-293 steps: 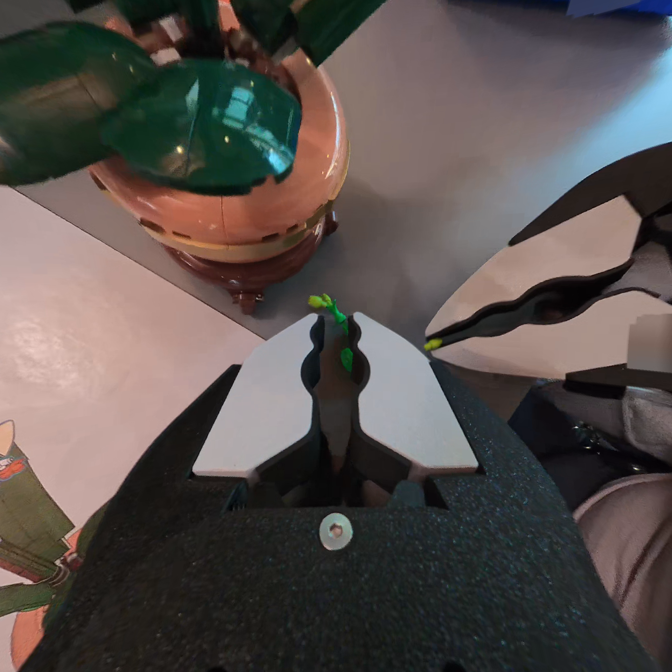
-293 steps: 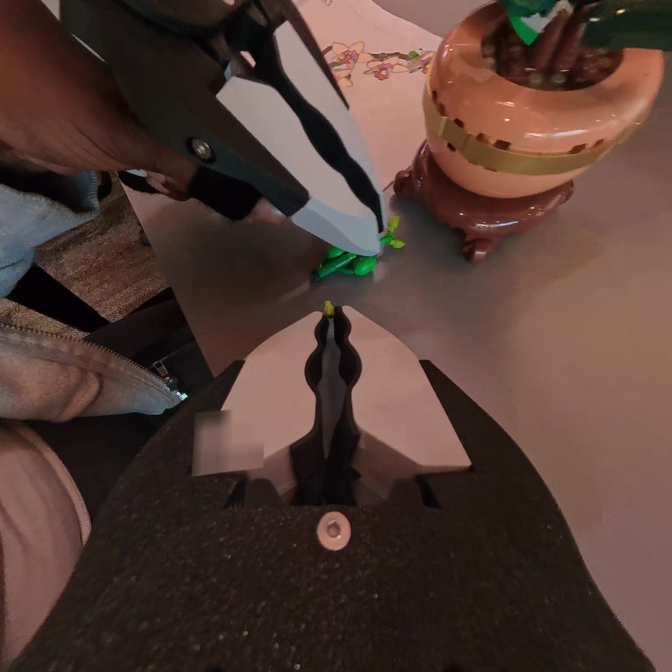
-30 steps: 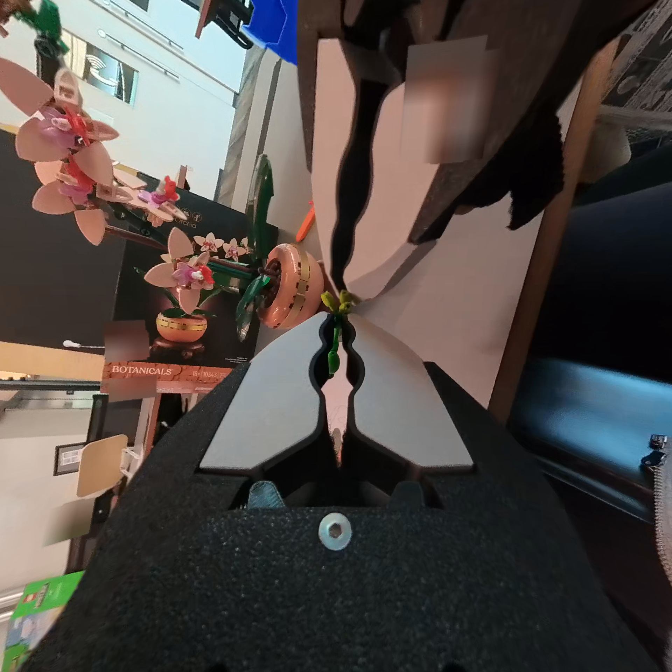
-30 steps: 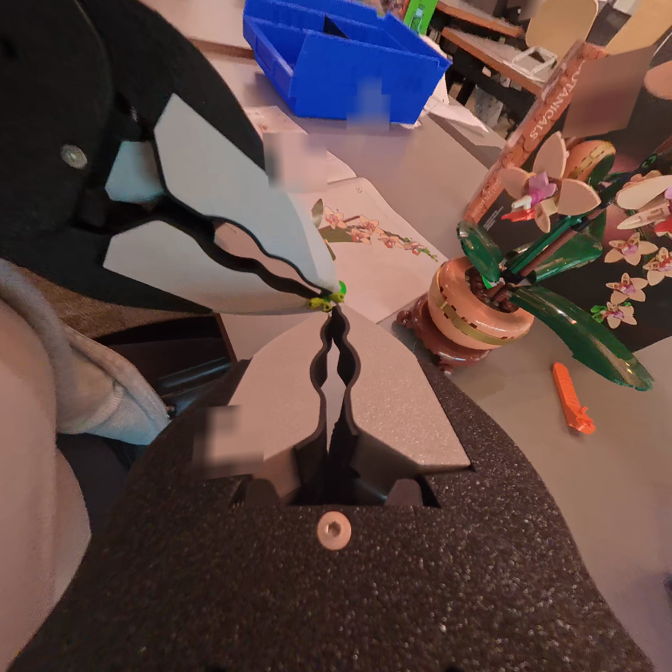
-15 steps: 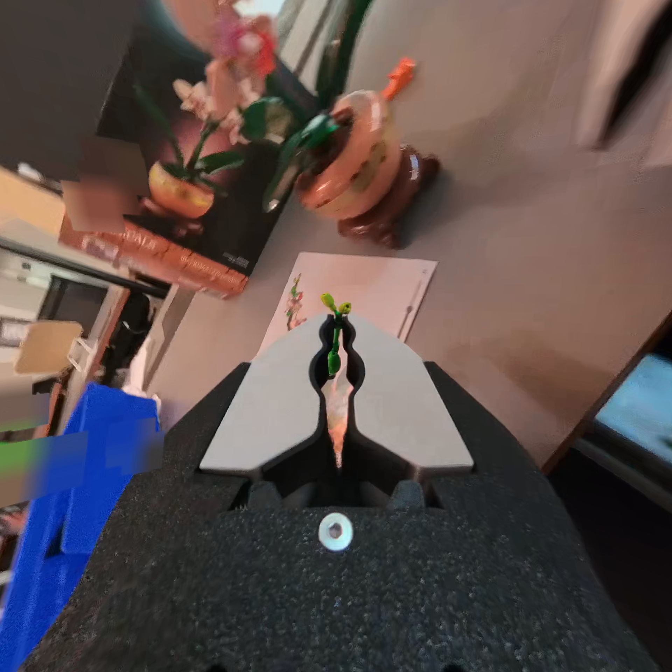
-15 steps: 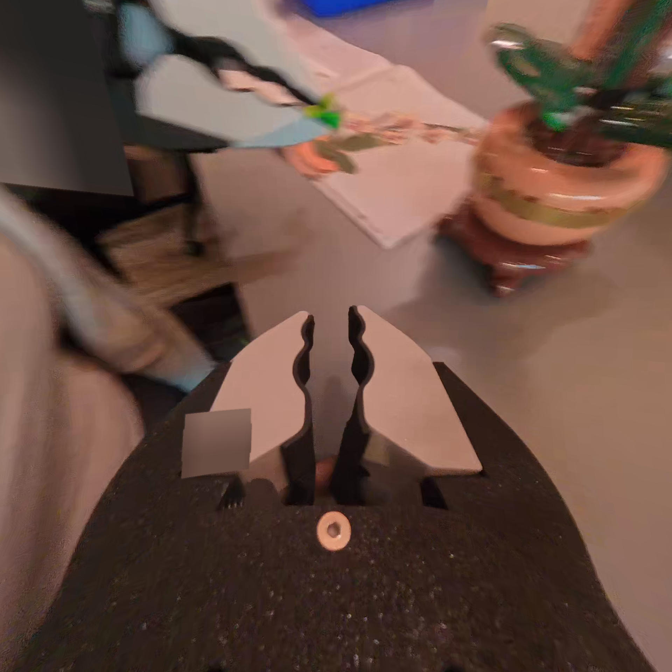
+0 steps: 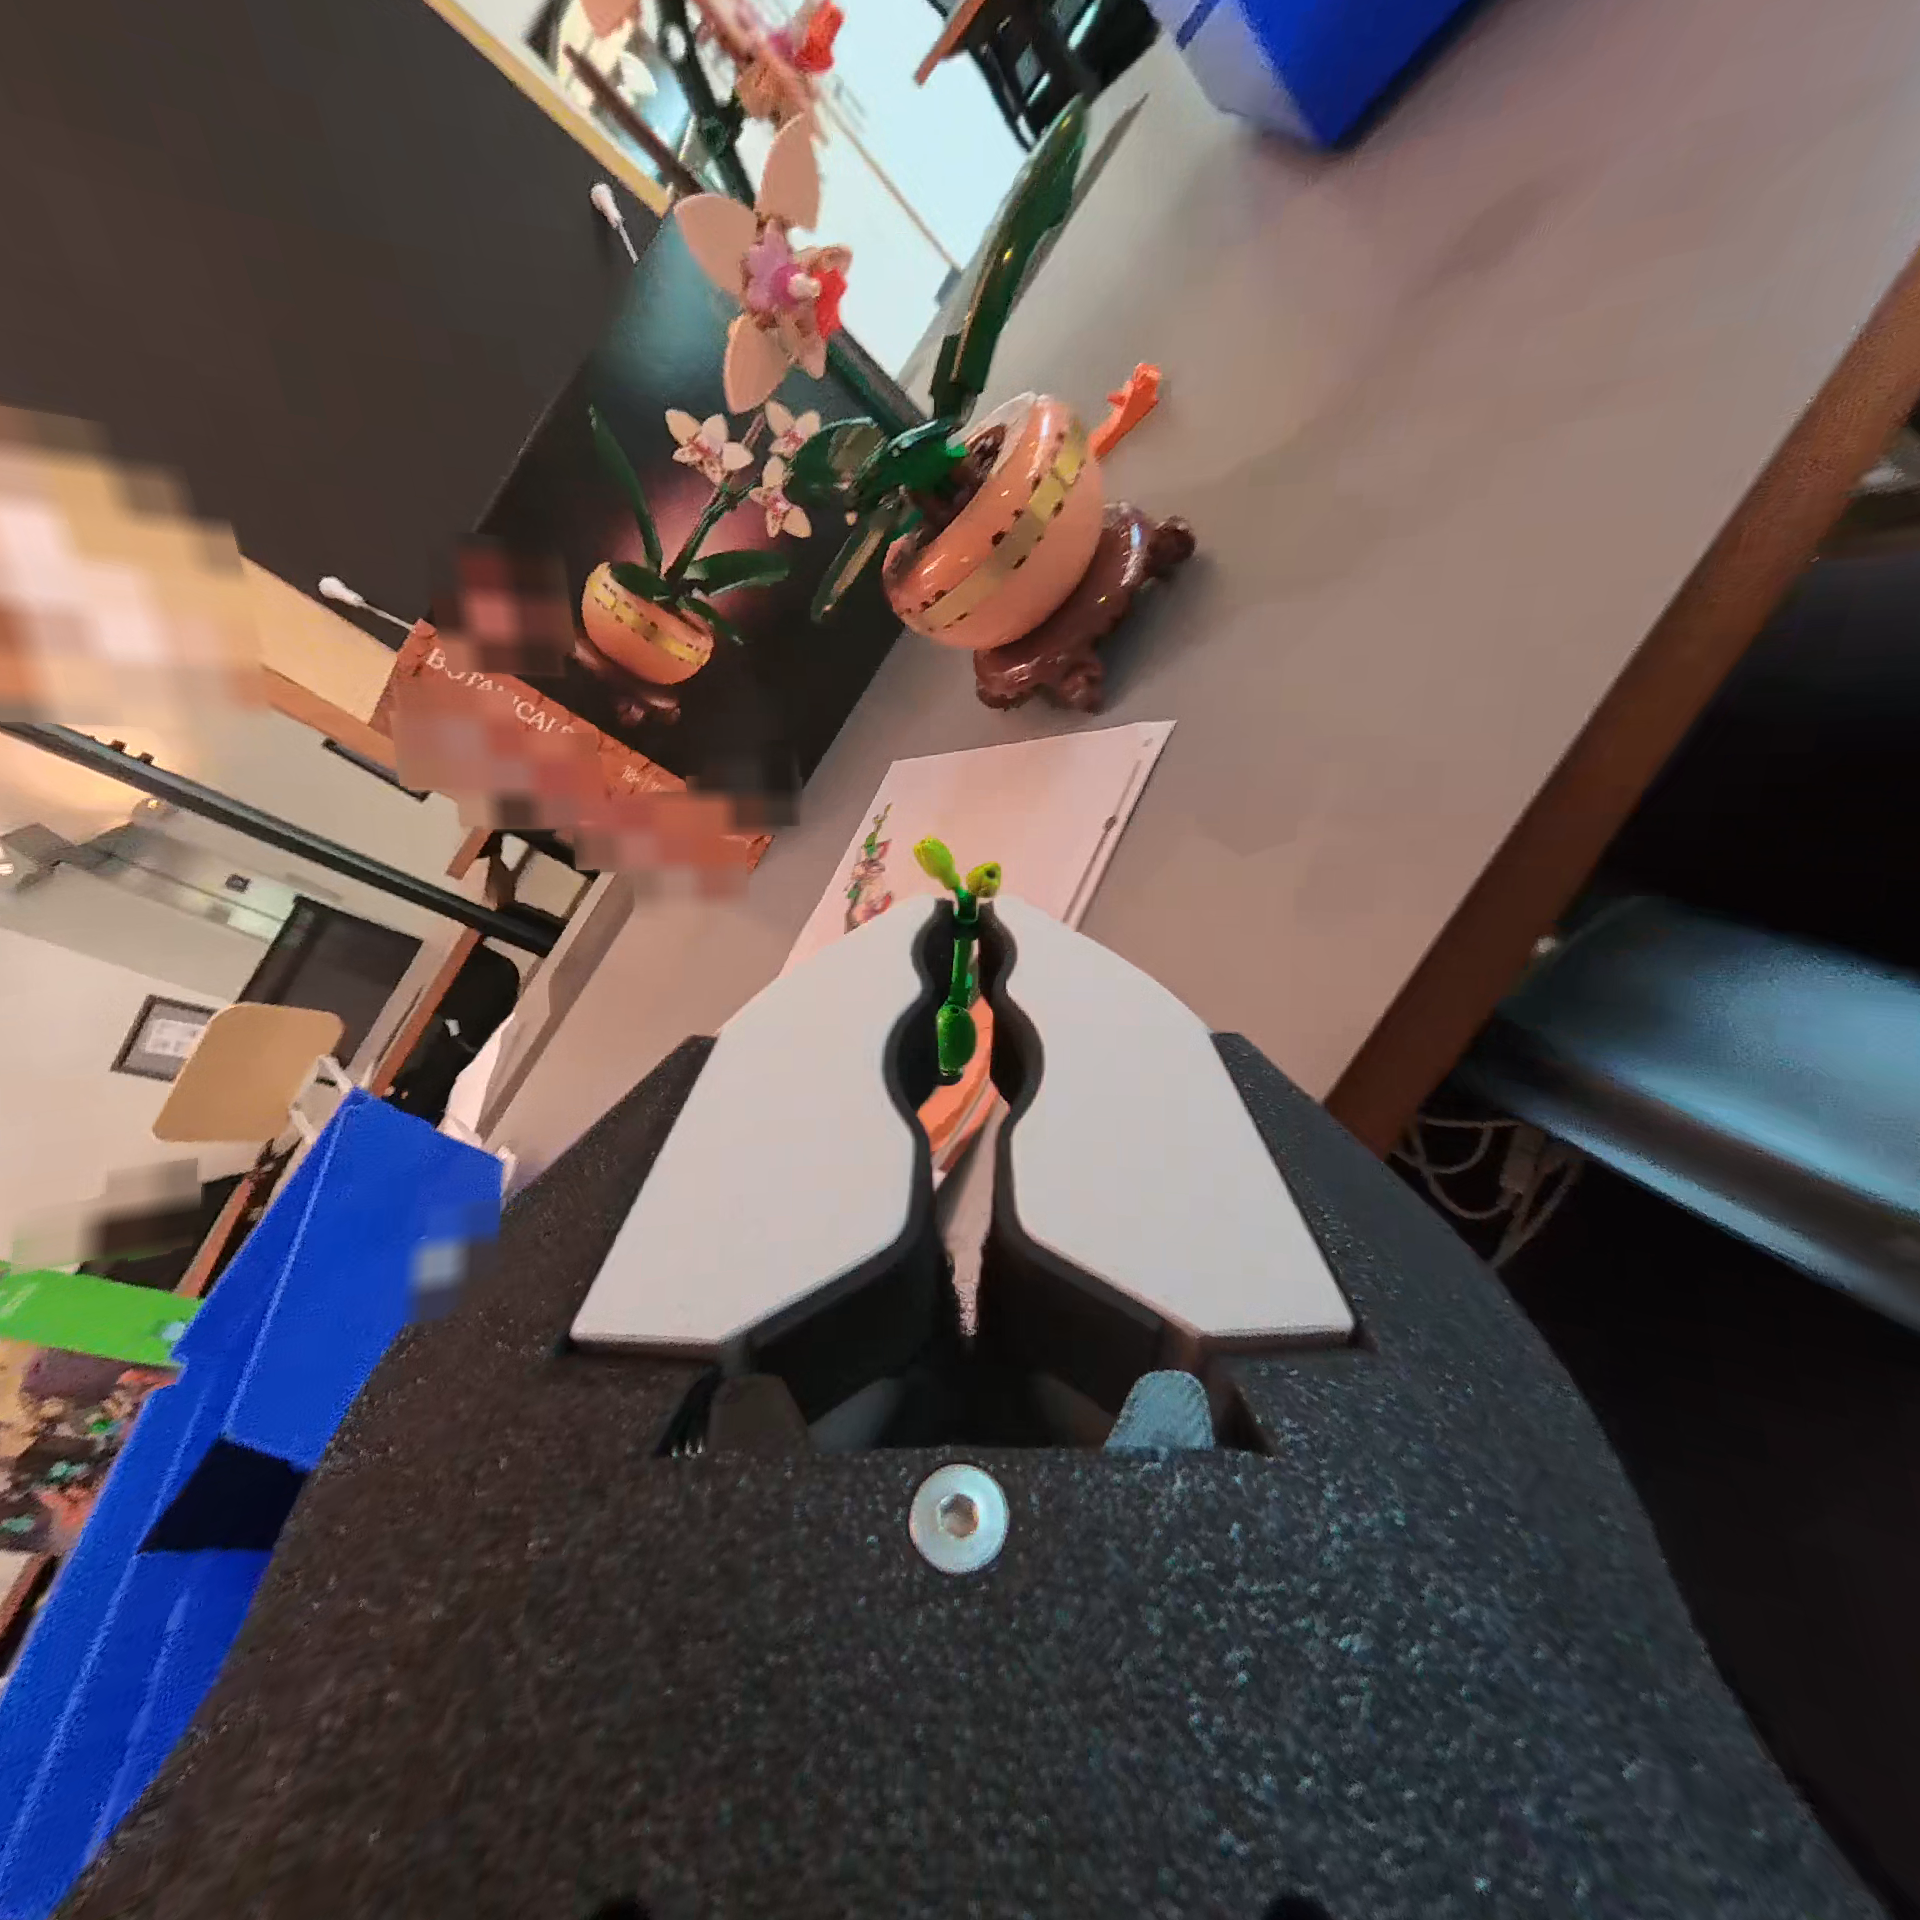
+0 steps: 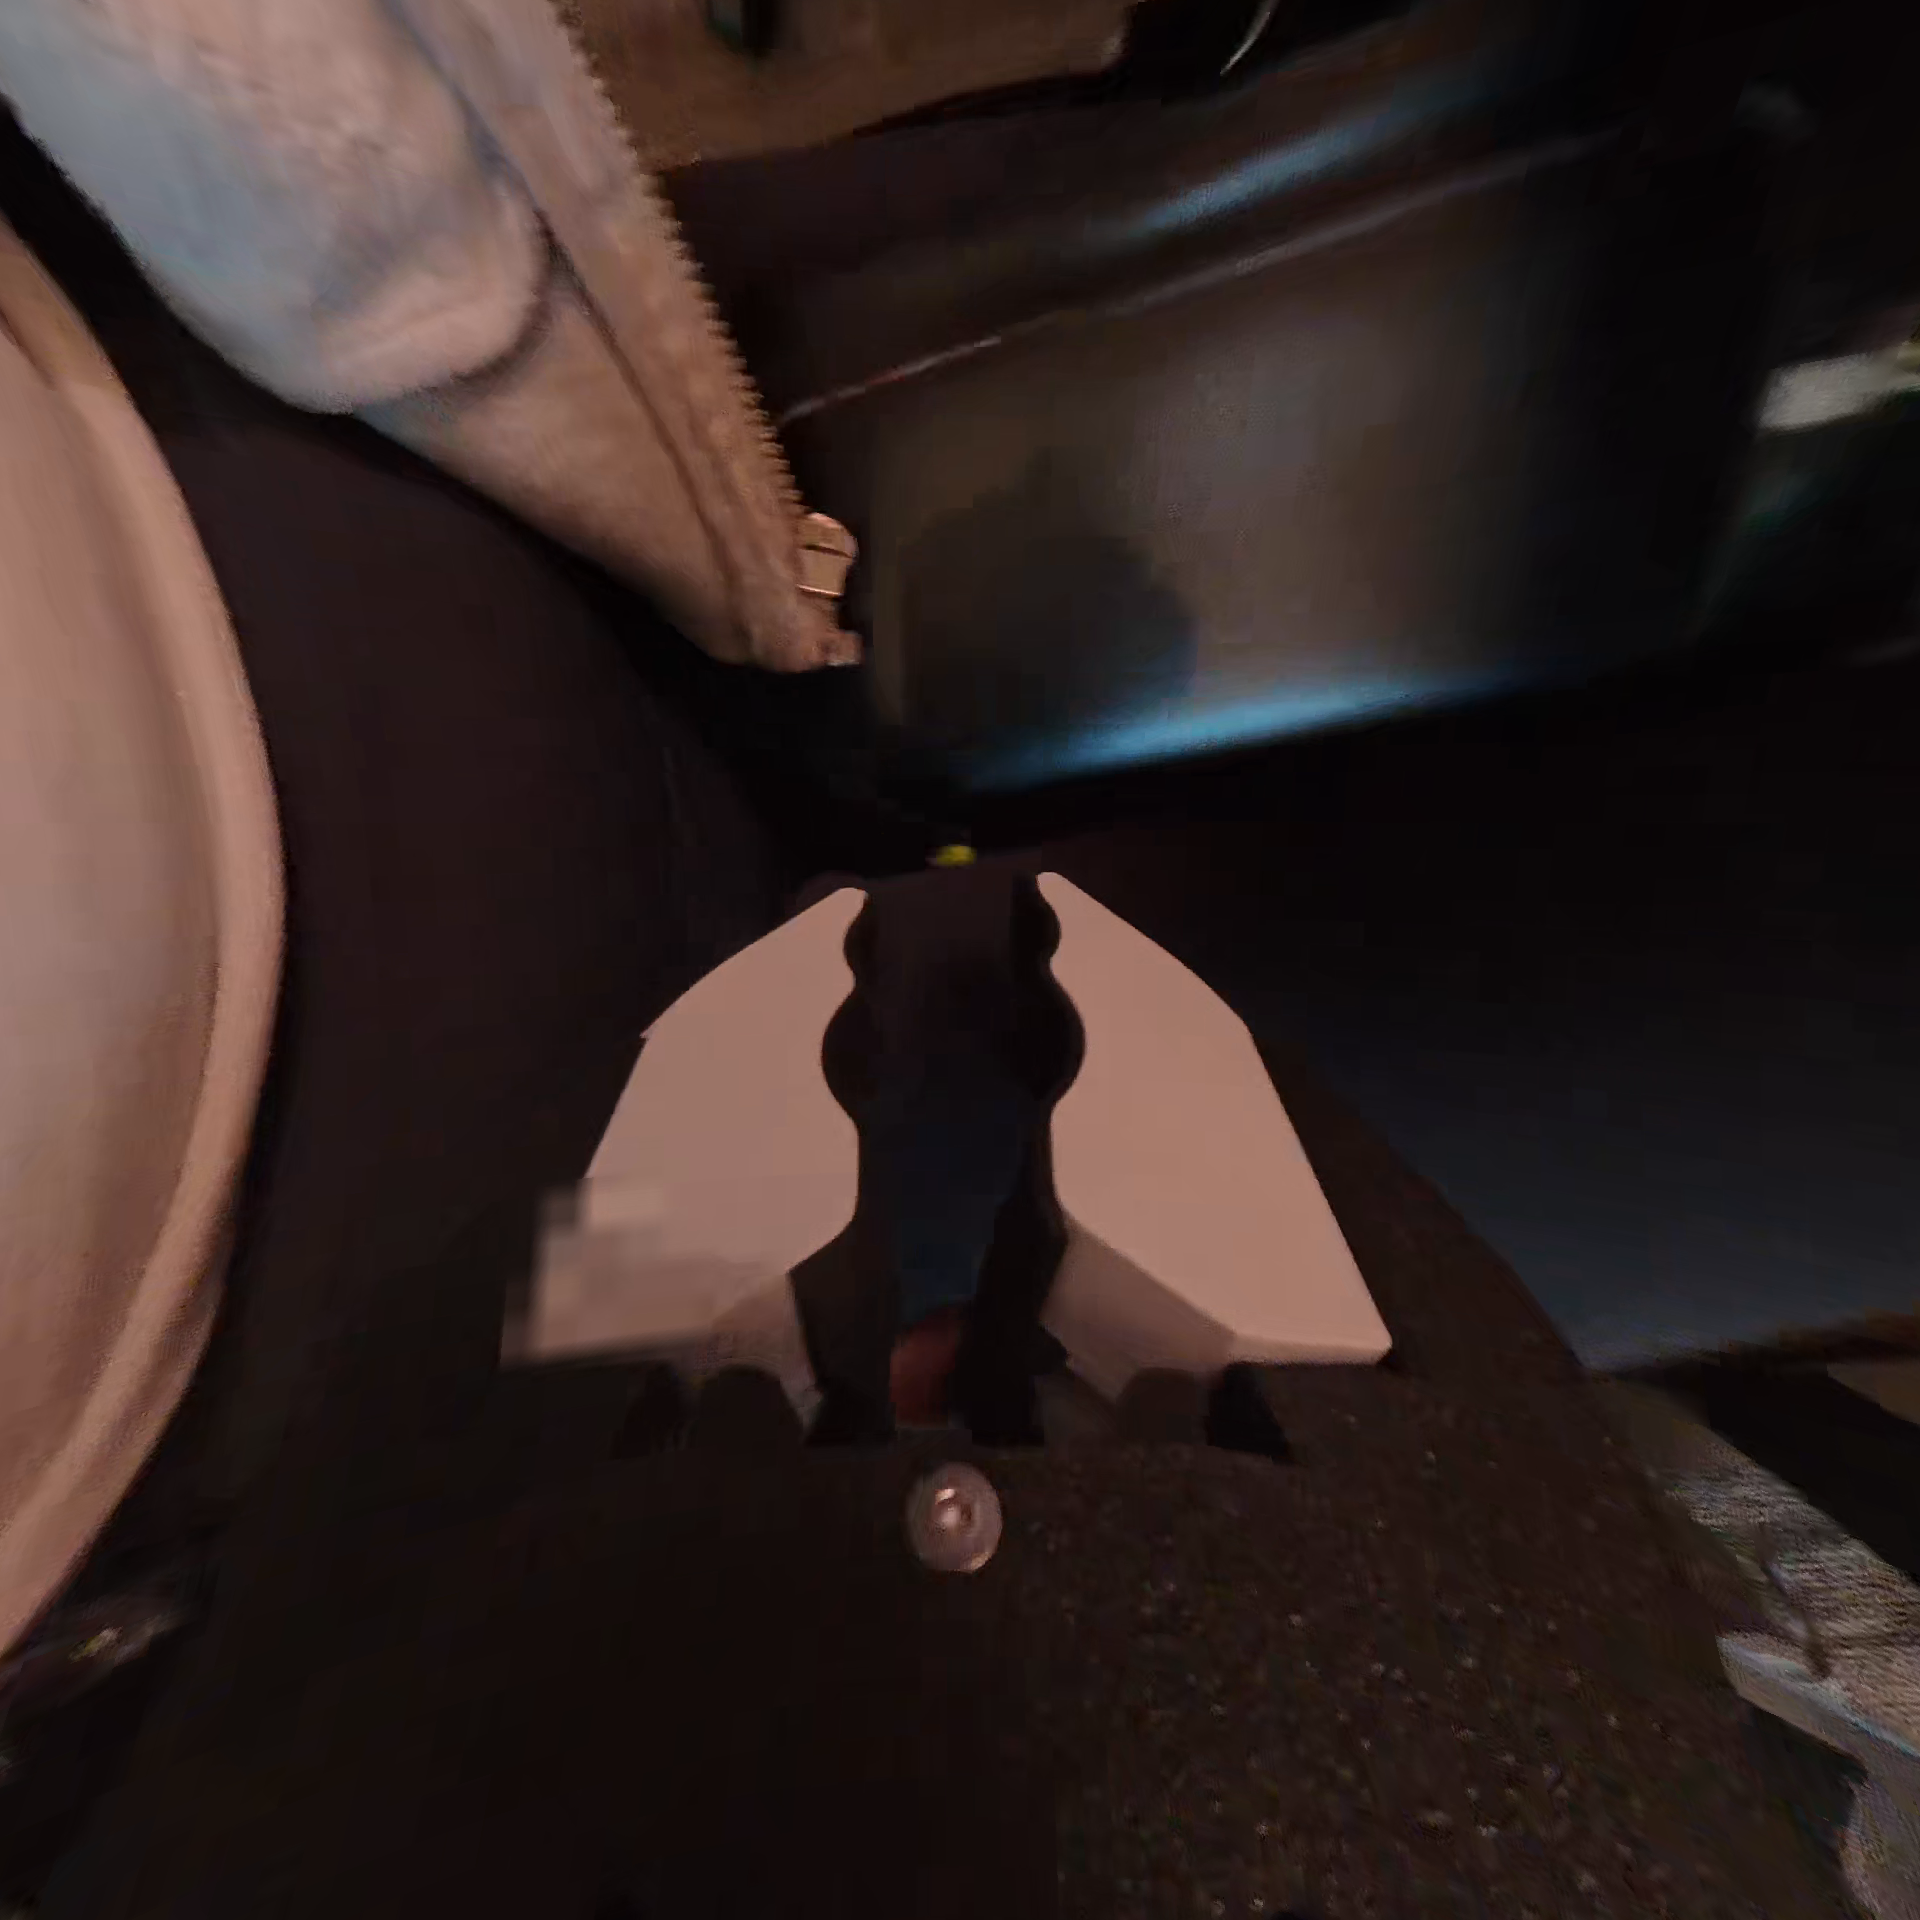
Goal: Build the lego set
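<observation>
Right claw (image 8: 951,883) swung below table, parted; left claw (image 7: 961,914) pinching sprig (image 7: 958,940).

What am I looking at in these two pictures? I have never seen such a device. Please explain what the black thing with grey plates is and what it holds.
A person holds two hand tools, each a two-finger gripper with a camera looking along its fingers. One picture comes from each tool.

In the left view, the left gripper is shut on a small green stem with yellow-green buds at its tip. Beyond it, on the grey table, stand a pink pot with green leaves, the set's box, a blue bin, a paper booklet and an orange tool.

In the right view, the right gripper is open and holds nothing. It points below the table, toward dark space and the person's zipped jacket. The picture is blurred.
</observation>
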Motion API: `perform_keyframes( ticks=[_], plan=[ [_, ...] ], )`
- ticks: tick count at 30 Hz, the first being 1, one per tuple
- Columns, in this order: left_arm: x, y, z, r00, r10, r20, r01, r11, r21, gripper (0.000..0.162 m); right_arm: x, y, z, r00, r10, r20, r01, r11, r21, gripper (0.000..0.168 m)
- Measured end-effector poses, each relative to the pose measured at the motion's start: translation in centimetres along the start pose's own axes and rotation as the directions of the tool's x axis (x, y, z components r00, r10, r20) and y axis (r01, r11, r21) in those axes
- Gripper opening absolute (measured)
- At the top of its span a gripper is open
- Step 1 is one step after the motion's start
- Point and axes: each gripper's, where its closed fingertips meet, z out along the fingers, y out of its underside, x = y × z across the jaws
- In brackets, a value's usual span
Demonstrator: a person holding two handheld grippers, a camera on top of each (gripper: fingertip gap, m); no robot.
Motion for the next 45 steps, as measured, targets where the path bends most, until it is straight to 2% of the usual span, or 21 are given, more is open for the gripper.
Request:
perform_keyframes(
  ticks=[1, 3, 7, 9, 13, 17, 19, 25, 28, 31, 34, 37, 39, 41, 45],
  plan=[
    [0.3, -0.1, -0.2, 1.000, -0.008, -0.006, 0.009, 1.000, 0.015, 0.004, -0.9, 0.0, 0.8, 0.999, 0.016, 0.033, -0.015, 0.999, -0.042, 0.028],
    [0.3, -0.5, -0.8, 1.000, -0.013, 0.015, 0.012, 0.998, 0.055, 0.004, -1.0, 0.3, 2.2, 1.000, 0.025, 0.003, -0.025, 0.996, -0.086, 0.024],
    [-0.5, -1.2, -1.9, 0.998, -0.051, 0.040, 0.046, 0.993, 0.109, 0.004, 0.8, 1.0, 3.2, 0.985, -0.086, -0.152, 0.066, 0.989, -0.135, 0.023],
    [-0.5, -1.1, -2.0, 0.996, -0.084, 0.025, 0.080, 0.988, 0.130, 0.004, 0.6, 0.8, 3.7, 0.986, -0.103, -0.130, 0.085, 0.987, -0.138, 0.022],
    [-0.2, -0.1, -2.0, 0.991, -0.130, -0.013, 0.130, 0.983, 0.129, 0.004, 0.7, 1.0, 4.6, 0.968, -0.230, -0.103, 0.207, 0.958, -0.200, 0.023],
    [-0.4, 0.7, -2.0, 0.994, -0.107, 0.008, 0.105, 0.988, 0.114, 0.004, 1.0, 1.1, 5.3, 0.942, -0.325, -0.085, 0.299, 0.927, -0.225, 0.017],
    [-0.3, 0.9, -2.0, 0.993, -0.121, -0.007, 0.121, 0.986, 0.117, 0.004, 1.1, 1.1, 5.4, 0.944, -0.324, -0.062, 0.305, 0.930, -0.205, 0.009],
    [-0.5, 1.4, -1.9, 0.992, -0.129, -0.008, 0.129, 0.986, 0.107, 0.004, 0.6, 0.8, 5.3, 0.925, -0.376, -0.049, 0.361, 0.912, -0.193, 0.008],
    [-0.3, 1.5, -1.8, 0.992, -0.122, -0.013, 0.123, 0.987, 0.103, 0.004, 0.6, 0.3, 4.6, 0.945, -0.324, -0.052, 0.314, 0.939, -0.143, 0.008],
    [0.1, 1.5, -1.8, 0.994, -0.106, -0.023, 0.107, 0.990, 0.089, 0.004, 1.0, -1.3, 2.0, 0.960, -0.261, -0.102, 0.255, 0.965, -0.062, 0.008],
    [0.4, 0.9, -1.9, 0.991, -0.125, -0.053, 0.130, 0.988, 0.090, 0.004, 2.0, -6.2, -3.9, 0.956, -0.196, -0.220, 0.221, 0.971, 0.093, 0.008],
    [0.2, 0.3, -1.5, 0.989, -0.134, -0.056, 0.138, 0.988, 0.070, 0.004, 7.5, -9.1, -10.8, 0.911, -0.007, -0.413, 0.089, 0.980, 0.180, 0.009],
    [0.1, -0.4, -1.0, 0.990, -0.127, -0.064, 0.131, 0.989, 0.071, 0.004, 12.4, -8.1, -12.5, 0.861, 0.188, -0.473, -0.101, 0.974, 0.205, 0.008],
    [0.0, -0.9, -0.3, 0.992, -0.104, -0.066, 0.108, 0.992, 0.060, 0.004, 15.4, -6.5, -12.4, 0.811, 0.321, -0.489, -0.251, 0.946, 0.206, 0.008],
    [-0.4, -1.8, 1.6, 0.987, -0.138, -0.087, 0.143, 0.988, 0.056, 0.004, 17.5, -5.5, -12.0, 0.731, 0.438, -0.523, -0.374, 0.899, 0.229, 0.009]
  ],
)
